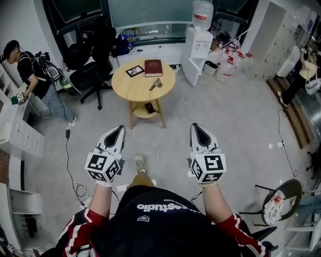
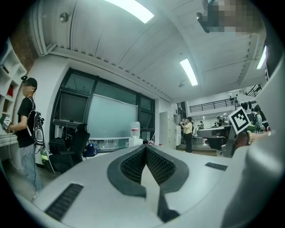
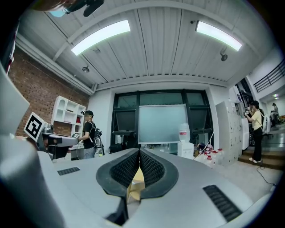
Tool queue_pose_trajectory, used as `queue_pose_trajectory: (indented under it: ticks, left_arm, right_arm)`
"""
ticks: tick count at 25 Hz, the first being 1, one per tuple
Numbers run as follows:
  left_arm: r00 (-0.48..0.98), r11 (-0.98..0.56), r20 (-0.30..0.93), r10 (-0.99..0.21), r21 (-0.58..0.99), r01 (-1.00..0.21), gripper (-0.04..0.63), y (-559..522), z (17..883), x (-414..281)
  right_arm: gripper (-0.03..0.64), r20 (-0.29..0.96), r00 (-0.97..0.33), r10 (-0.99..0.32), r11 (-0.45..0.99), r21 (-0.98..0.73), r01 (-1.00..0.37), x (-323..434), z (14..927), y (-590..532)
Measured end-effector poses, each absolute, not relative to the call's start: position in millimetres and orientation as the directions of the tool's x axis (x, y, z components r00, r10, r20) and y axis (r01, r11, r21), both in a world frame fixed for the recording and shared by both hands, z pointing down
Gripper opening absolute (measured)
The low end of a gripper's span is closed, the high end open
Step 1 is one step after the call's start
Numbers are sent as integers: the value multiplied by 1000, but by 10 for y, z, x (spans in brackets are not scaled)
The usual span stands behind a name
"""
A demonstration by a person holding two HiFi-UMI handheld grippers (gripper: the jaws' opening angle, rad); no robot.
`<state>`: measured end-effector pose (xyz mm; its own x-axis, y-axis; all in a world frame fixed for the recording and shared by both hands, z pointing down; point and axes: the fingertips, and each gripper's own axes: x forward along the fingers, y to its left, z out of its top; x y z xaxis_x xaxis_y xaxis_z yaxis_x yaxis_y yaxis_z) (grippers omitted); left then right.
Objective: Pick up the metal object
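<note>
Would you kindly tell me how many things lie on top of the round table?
3: a framed picture at the left, a red book at the far edge, the metal object nearer the front. Anything tiny would not show.

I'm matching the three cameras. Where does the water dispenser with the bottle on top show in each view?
Head view: water dispenser at the top, right of centre.
Left gripper view: water dispenser small, just left of centre.
Right gripper view: water dispenser right of centre.
Shared landmark: the pale screen, just left of it in all three.
</note>
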<state>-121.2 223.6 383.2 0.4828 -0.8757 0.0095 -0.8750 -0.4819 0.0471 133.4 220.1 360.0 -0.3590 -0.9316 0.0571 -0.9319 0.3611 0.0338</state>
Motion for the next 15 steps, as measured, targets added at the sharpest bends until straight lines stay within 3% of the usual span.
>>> queue_pose_trajectory:
  ticks: [15]
  left_arm:
    - [502,-499,26,-865,73,-864,15,1998,3993,-1066]
  right_arm:
    - [29,113,-359,-926,364,25,-931,1435,3799,2066]
